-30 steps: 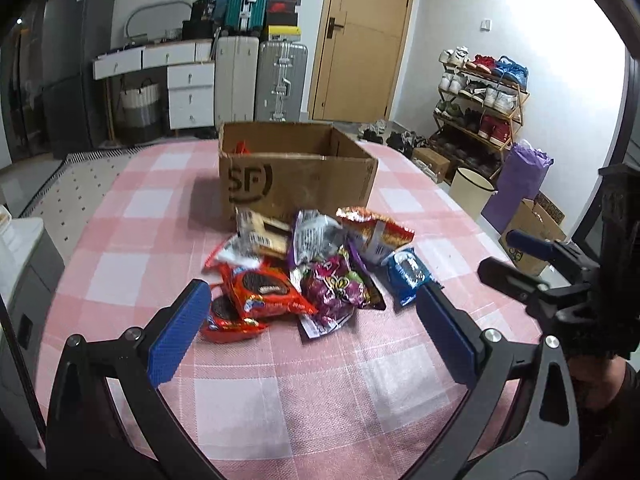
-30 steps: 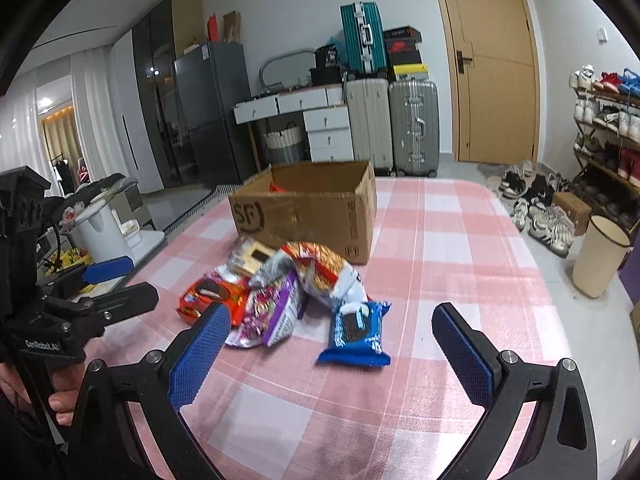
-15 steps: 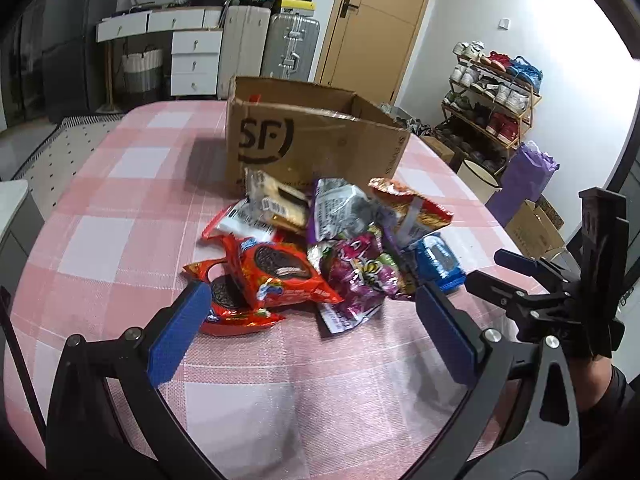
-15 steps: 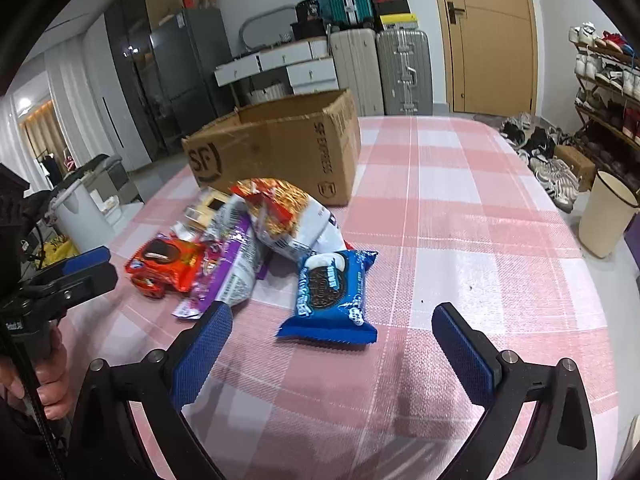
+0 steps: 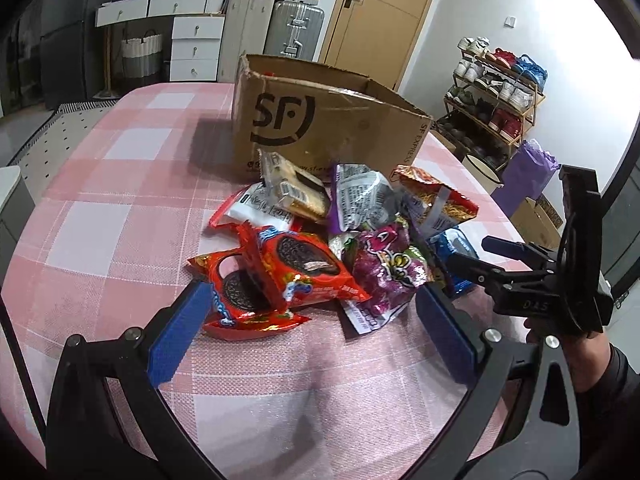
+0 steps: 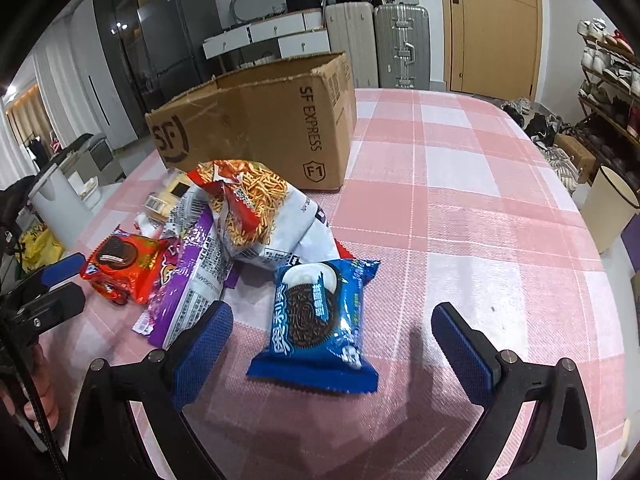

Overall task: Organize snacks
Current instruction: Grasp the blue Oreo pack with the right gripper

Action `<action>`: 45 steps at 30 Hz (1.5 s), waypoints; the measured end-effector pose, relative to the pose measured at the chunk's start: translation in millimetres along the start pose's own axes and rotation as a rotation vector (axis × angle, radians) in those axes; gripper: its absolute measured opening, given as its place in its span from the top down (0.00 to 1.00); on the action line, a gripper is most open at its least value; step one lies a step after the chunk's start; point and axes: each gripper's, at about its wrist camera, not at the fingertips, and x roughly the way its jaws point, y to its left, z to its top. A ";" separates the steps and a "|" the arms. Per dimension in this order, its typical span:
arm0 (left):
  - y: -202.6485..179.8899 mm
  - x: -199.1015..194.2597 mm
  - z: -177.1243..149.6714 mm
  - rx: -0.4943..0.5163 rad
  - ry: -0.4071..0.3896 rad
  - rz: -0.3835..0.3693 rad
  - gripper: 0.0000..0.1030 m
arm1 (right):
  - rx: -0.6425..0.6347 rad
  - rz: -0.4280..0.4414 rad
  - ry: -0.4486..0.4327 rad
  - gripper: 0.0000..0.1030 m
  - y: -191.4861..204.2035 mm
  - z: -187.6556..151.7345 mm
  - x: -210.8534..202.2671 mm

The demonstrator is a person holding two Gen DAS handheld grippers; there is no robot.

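Two claws hang spread and empty over the pink-checked surface point(image 6: 460, 184). The left claw point(image 5: 312, 332) faces the red cookie packs point(image 5: 280, 276) at the near edge of the snack pile, just in front of the open cardboard box point(image 5: 320, 128). The right claw point(image 6: 332, 344) brackets the blue cookie pack point(image 6: 320, 316), which lies flat beside the noodle bag point(image 6: 256, 208), its pads clear of the wrapper.

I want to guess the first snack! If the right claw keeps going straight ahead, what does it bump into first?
Most likely the blue Oreo pack. It lies flat on the checked tablecloth, right between the open right claw fingers, nearer than the other snacks.
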 end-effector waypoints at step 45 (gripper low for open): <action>-3.4 11.6 -2.6 0.004 0.034 0.095 0.01 | 0.072 0.236 -0.019 0.56 -21.9 -22.7 -21.6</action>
